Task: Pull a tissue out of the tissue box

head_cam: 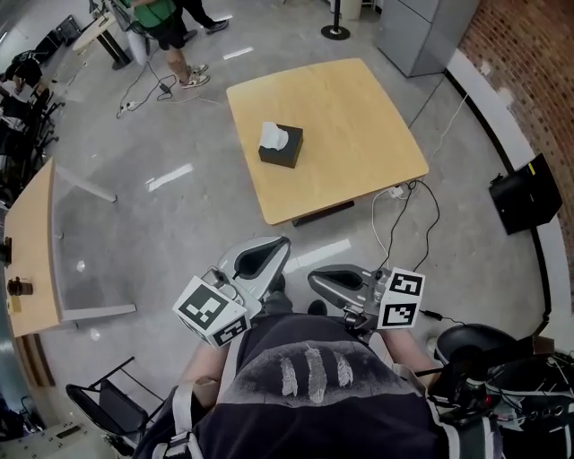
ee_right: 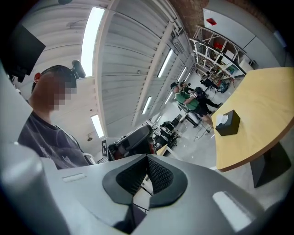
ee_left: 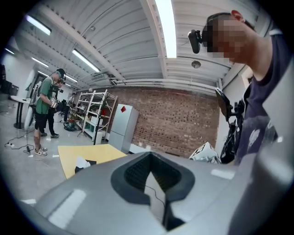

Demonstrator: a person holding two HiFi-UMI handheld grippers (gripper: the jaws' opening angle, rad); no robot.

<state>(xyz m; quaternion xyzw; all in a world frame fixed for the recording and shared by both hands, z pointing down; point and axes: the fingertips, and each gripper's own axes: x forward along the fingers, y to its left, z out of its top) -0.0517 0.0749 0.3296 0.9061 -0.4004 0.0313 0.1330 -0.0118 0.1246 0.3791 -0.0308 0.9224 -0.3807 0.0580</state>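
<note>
Square marker [head_cam: 401, 299] on right tool [head_cam: 316, 281]

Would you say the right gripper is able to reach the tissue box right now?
Probably not yet: the right gripper sits close to the person, with open floor between it and the table bearing the tissue box.

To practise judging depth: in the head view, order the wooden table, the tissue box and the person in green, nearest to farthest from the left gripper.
1. wooden table: its near corner lies just ahead of the left gripper.
2. tissue box: on the table's left half.
3. person in green: on the floor beyond the table, upper left.
</note>
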